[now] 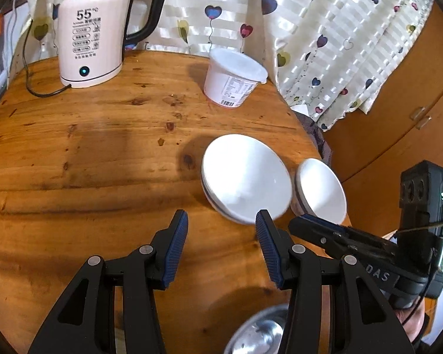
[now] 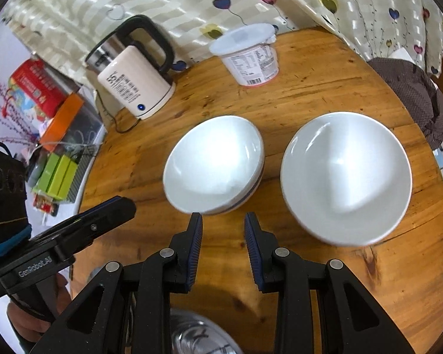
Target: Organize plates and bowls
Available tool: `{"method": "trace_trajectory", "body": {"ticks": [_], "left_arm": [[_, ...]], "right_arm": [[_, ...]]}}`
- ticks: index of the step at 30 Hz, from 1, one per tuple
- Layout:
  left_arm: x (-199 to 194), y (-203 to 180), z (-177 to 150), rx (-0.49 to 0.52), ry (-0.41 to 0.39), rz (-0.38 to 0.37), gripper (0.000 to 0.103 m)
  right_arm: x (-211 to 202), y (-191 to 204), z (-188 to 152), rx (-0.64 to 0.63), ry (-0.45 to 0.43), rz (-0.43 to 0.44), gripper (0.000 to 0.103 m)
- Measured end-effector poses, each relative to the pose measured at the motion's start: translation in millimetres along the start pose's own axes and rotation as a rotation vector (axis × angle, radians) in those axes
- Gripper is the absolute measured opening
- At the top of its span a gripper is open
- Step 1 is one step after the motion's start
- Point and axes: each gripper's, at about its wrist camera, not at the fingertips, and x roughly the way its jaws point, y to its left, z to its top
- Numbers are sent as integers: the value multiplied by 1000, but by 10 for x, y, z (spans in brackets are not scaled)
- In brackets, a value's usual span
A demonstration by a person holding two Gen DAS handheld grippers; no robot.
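Observation:
A stack of white bowls [image 2: 212, 165] with a blue band on its side stands on the round wooden table [image 2: 310, 94]. To its right sits a wider white bowl [image 2: 345, 177]. In the left wrist view the stack [image 1: 245, 177] is ahead and the other bowl [image 1: 322, 194] lies near the table's right edge. My right gripper [image 2: 223, 224] hovers just short of the stack, open with nothing between its fingers. My left gripper [image 1: 221, 221] is open too, over bare wood left of the stack's near rim. Each gripper shows in the other's view: the right [image 1: 302, 224] and the left [image 2: 124, 205].
A white electric kettle [image 1: 88, 44] with its cord and a lidded white tub [image 1: 233, 76] stand at the back of the table. A metal bowl [image 2: 198, 336] lies under the grippers. A heart-print curtain [image 1: 325, 44] hangs behind. A brown cloth [image 2: 413, 97] lies off the right edge, boxes [image 2: 56, 174] off the left.

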Motion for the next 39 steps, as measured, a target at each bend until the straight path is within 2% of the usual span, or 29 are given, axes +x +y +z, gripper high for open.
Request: {"method": "trace_trajectory", "body": {"ticks": [8,22,26,29,39], "left_arm": [[329,78,154,-20,44,5,49],[599,50,262,5,77,7,49],[651,28,273,20,79,11,48],[680,8,267,29,87,5,40],[596,-11,235,36,77,10,39]], "right_arm": [[168,-90,118,35,6,-19,29],[295,-111,236,49,10,-35,29],[326,-117,251,46,14,-45,29],[347,-120,263,42,17,-47,29],[293,-75,262,18,12,-49,27]]}}
